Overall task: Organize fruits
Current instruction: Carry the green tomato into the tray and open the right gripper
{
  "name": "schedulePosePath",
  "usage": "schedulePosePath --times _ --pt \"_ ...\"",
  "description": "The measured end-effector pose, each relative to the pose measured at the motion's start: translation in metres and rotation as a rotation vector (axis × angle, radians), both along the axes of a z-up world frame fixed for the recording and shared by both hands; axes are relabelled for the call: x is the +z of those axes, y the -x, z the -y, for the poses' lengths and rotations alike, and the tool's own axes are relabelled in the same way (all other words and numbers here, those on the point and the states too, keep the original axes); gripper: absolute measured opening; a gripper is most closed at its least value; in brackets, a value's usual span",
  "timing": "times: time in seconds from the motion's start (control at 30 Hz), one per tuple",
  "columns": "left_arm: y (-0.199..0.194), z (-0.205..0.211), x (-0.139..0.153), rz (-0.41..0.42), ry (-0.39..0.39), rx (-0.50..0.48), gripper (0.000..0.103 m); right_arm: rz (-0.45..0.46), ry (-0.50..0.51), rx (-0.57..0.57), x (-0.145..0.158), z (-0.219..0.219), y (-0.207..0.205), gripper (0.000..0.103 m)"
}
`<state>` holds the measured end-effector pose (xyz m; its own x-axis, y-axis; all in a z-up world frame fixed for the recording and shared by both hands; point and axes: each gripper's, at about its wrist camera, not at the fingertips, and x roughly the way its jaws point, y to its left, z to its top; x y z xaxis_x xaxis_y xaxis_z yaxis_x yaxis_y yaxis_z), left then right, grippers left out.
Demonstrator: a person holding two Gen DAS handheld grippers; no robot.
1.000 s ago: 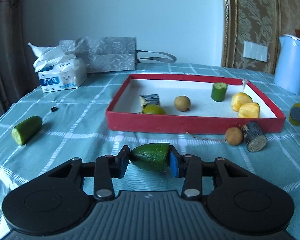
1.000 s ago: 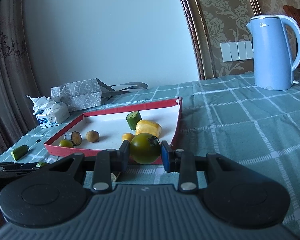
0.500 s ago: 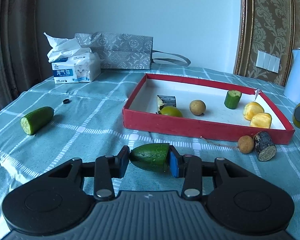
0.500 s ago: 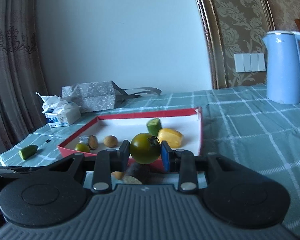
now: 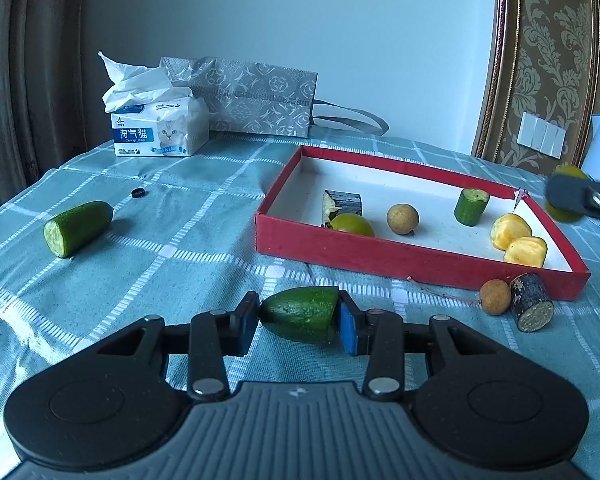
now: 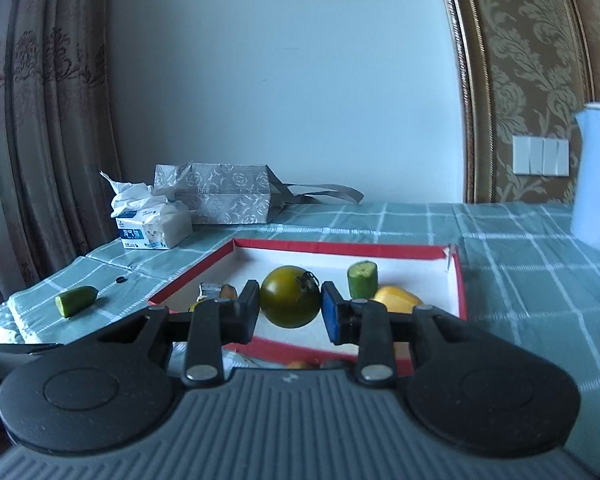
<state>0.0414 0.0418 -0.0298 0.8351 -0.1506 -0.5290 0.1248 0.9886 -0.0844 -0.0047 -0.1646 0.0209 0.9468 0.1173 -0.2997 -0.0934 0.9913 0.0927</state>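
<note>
Both claws loaded near the red tray

The left claw (image 5: 299, 316) grips a green cucumber end piece (image 5: 302, 314) above the desk (image 5: 172, 240), short of the near wall of the red tray (image 5: 380, 254); the right claw (image 6: 290, 302) grips a dark green tomato (image 6: 290, 296) over the tray's near right part. Inside the tray lie a dark cut chunk (image 5: 342, 205), a yellow-green fruit (image 5: 352, 224), a brown longan (image 5: 403, 219), an upright cucumber stub (image 5: 471, 206) and two yellow pieces (image 5: 518, 238). Just outside its near right corner sit another longan (image 5: 495, 297) and a dark chunk (image 5: 532, 307), touching. A cucumber half (image 5: 76, 227) lies well apart near the desk's left edge, with open cloth between. The tissue pack (image 5: 160, 132) at the far left corner reads "Tao qi mao".
</note>
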Motion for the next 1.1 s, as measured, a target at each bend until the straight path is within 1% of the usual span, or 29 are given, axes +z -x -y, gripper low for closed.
schedulePosePath --times 0.17,0.27,0.57,0.77,0.9,0.97,1.0,1.1 --pt "0.000 -0.001 0.000 0.000 0.010 -0.001 0.040 -0.002 0.043 -0.012 0.002 -0.005 -0.028 0.031" --pt "0.000 -0.002 0.000 0.004 0.019 -0.005 0.040 -0.007 0.043 -0.021 -0.001 -0.007 -0.040 0.031" --pt "-0.002 -0.002 0.000 -0.002 0.023 -0.005 0.040 0.007 0.009 -0.020 -0.004 -0.009 -0.052 0.031" --pt "-0.003 -0.002 -0.001 -0.009 0.022 -0.007 0.040 -0.015 0.015 -0.052 -0.012 -0.005 -0.073 0.031" --pt "-0.003 -0.002 -0.001 -0.014 0.021 -0.010 0.040 -0.047 -0.014 -0.072 -0.020 0.005 -0.088 0.032" --pt "-0.003 -0.002 -0.001 -0.014 0.021 -0.010 0.040 -0.071 -0.036 -0.072 -0.024 0.010 -0.092 0.046" --pt "-0.004 -0.002 -0.001 -0.014 0.022 -0.010 0.040 -0.058 -0.042 -0.088 -0.025 0.012 -0.091 0.050" --pt "-0.004 -0.002 -0.002 -0.016 0.022 -0.009 0.040 -0.035 -0.058 -0.096 -0.021 0.017 -0.085 0.049"
